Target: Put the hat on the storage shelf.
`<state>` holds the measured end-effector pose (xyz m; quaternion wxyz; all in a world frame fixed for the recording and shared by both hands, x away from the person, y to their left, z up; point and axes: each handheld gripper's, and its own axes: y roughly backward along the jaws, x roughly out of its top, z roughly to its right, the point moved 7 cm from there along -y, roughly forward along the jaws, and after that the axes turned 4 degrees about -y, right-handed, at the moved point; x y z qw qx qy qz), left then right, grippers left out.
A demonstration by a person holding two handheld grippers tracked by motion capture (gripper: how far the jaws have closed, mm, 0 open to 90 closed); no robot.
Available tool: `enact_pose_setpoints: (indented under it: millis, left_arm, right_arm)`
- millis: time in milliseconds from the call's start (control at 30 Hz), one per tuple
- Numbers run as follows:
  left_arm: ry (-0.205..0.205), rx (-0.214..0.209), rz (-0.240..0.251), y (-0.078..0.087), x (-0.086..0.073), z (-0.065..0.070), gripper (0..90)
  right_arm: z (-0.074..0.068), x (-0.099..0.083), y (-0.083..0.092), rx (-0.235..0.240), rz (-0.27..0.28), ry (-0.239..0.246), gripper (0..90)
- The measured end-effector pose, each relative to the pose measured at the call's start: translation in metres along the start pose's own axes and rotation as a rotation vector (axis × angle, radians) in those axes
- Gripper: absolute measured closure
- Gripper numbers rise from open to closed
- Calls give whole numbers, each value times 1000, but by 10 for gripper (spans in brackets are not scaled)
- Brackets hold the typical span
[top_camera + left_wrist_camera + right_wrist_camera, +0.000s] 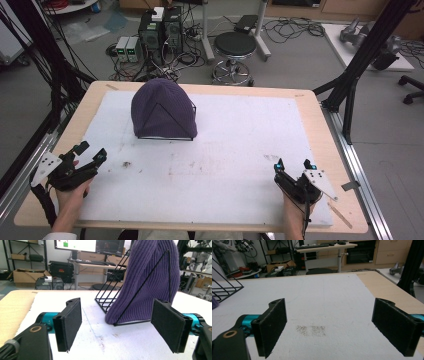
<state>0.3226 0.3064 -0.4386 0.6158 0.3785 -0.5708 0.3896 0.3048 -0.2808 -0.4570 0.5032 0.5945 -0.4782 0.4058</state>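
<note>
A purple knitted beanie point(162, 108) is pulled over a black wire stand point(172, 136) on the white mat point(225, 150), back left of centre. In the left gripper view the beanie point(150, 277) covers most of the wire stand point(110, 295), whose bars stick out on its left. My left gripper point(91, 153) is open near the mat's front left corner, well short of the beanie, with nothing between its pads point(70, 323). At the front right my right gripper point(294, 164) is open too, its pads point(270, 327) over bare mat.
The mat lies on a wooden table point(320, 115). Dark smudges point(310, 330) mark the mat ahead of the right gripper. Behind the table stand a stool point(234, 50), computer boxes point(160, 32) and cables. Black frame legs point(355, 70) rise at the right.
</note>
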Motion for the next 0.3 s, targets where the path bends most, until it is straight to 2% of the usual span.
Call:
enact_pose_setpoints:
  millis: [300]
  left_arm:
    - [3, -7, -4, -1, 0, 1, 252]
  right_arm:
    - [0, 1, 2, 0, 7, -3, 120]
